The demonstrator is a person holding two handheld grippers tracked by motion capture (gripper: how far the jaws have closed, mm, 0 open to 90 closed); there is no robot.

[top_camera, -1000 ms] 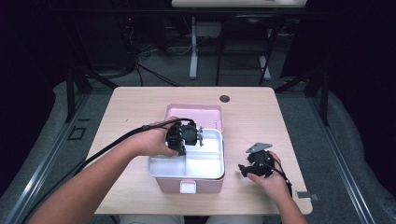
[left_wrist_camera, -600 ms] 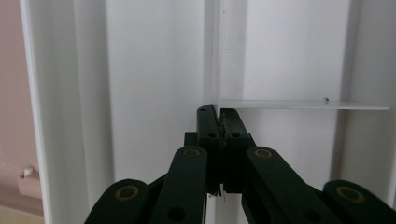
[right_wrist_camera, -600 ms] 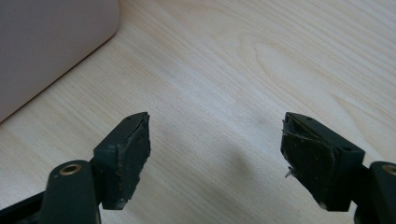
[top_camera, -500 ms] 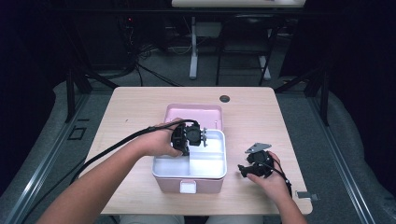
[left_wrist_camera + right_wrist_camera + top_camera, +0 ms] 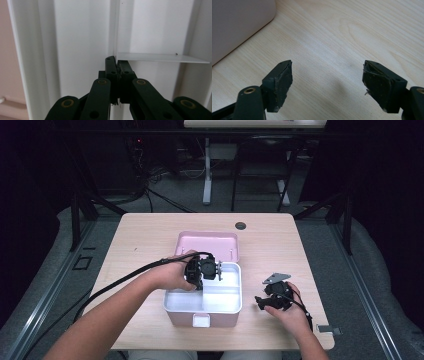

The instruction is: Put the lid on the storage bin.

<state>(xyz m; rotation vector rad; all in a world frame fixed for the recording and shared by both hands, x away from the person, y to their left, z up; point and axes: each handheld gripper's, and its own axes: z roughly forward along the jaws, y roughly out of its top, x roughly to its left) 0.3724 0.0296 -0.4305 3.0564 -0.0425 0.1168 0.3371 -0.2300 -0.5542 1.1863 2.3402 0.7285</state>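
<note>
A light wooden table [image 5: 140, 245] is seen from above, set on a grey floor [image 5: 55, 255] with dark frames and cables behind it. Near the table's far edge a round dark cable port [image 5: 240, 225] is set into the top, well apart from everything else.

At the middle of the table a pink lunch box [image 5: 200, 319] stands open, its pink lid [image 5: 207, 245] lying flat behind it and touching its far wall. The white inner tray [image 5: 220, 295] is split by thin white dividers [image 5: 160, 58] into compartments, and a white latch [image 5: 201, 321] is seen on the near wall.

The left gripper [image 5: 202, 269] is held over the far left part of the tray, its cable trailing back across the table's left side beside the forearm. In the left gripper view its jaws are seen pressed together at the corner where two dividers meet; an edge of the thin white wall appears to be pinched between the pads, though this cannot be told for certain.

The right gripper [image 5: 272, 300] rests on the bare table just to the right of the box, apart from it. In the right gripper view [image 5: 327, 75] its jaws are spread wide with only wood grain between them, and a rounded corner of the box is seen at the upper left.
</note>
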